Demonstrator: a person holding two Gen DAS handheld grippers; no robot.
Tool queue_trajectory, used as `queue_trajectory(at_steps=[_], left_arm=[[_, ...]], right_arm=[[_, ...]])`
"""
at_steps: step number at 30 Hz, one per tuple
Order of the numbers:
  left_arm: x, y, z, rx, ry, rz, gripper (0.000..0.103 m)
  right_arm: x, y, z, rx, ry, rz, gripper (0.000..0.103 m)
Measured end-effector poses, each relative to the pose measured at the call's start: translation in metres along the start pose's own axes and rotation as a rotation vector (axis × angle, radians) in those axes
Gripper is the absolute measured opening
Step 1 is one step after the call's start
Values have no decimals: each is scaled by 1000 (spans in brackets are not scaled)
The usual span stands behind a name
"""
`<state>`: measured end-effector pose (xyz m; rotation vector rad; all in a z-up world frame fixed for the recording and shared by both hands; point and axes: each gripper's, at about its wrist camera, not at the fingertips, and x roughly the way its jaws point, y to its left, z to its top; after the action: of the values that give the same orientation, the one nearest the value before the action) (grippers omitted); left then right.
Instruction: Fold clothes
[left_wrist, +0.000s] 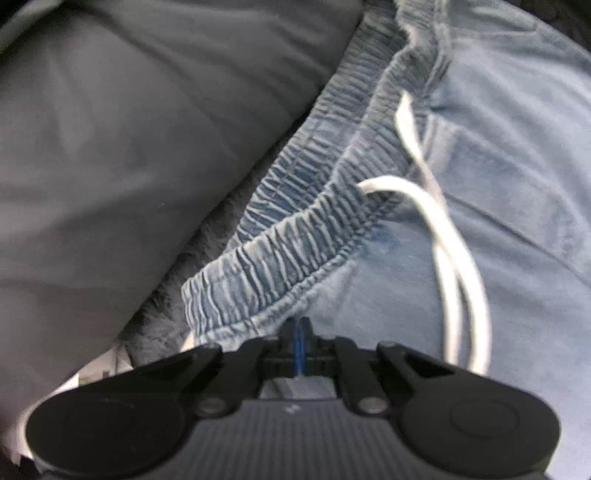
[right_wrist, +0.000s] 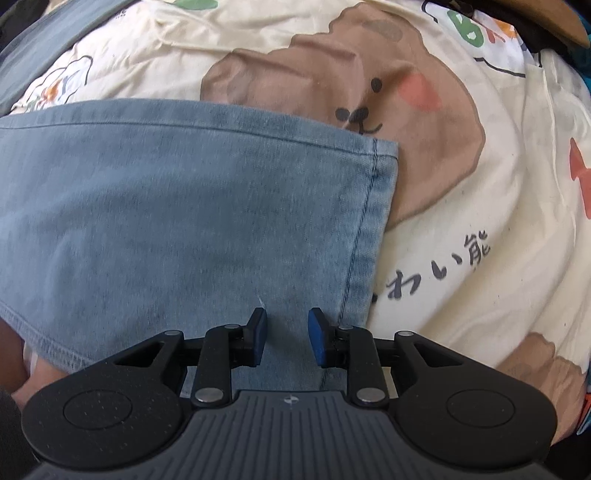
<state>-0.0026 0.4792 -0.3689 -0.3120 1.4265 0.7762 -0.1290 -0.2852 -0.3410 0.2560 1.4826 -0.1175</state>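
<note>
Left claw (left_wrist: 298, 332): pressed together just below the elastic waistband (left_wrist: 280, 258) of the light denim trousers (left_wrist: 480, 155); whether a fold of denim sat between the pads could not be told (only a sliver of blue pad showed).
Right claw (right_wrist: 284, 334): spread, pointing down over the hem end of the trouser leg (right_wrist: 184, 221), denim under the gap but the pads (right_wrist: 258, 332) not pressing it.
Trousers: lay flat on a cartoon bear bedsheet (right_wrist: 461, 258), with the hem (right_wrist: 373, 206) just ahead and to the right of the right claw; the waistband ran diagonally ahead of the left claw.
Drawstring (left_wrist: 461, 277): white loops lay loose on the front, right of the left claw.
Grey fabric (left_wrist: 129, 147): beyond the waistband, to the left of the left claw, touching or nearly so.
Step in hand: likely securing both ends before folding leg to waist.
Doing it well: the right claw should close on both layers near the hem corner, so neither slips.
Lift: both ends should rise together, keeping the cloth taut.
Risk: the drawstring could snag or end up trapped inside the fold.
</note>
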Motion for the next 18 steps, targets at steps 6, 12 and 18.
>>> queue_trajectory(at_steps=[6, 12, 18], left_arm=[[-18, -8, -20, 51, 48, -78, 10], [5, -16, -48, 160, 169, -75, 12], [19, -31, -65, 386, 68, 218, 7]], right_arm=[[2, 2, -3, -5, -10, 13, 36], [3, 5, -1, -10, -9, 25, 37], [-2, 0, -2, 23, 4, 39, 37]])
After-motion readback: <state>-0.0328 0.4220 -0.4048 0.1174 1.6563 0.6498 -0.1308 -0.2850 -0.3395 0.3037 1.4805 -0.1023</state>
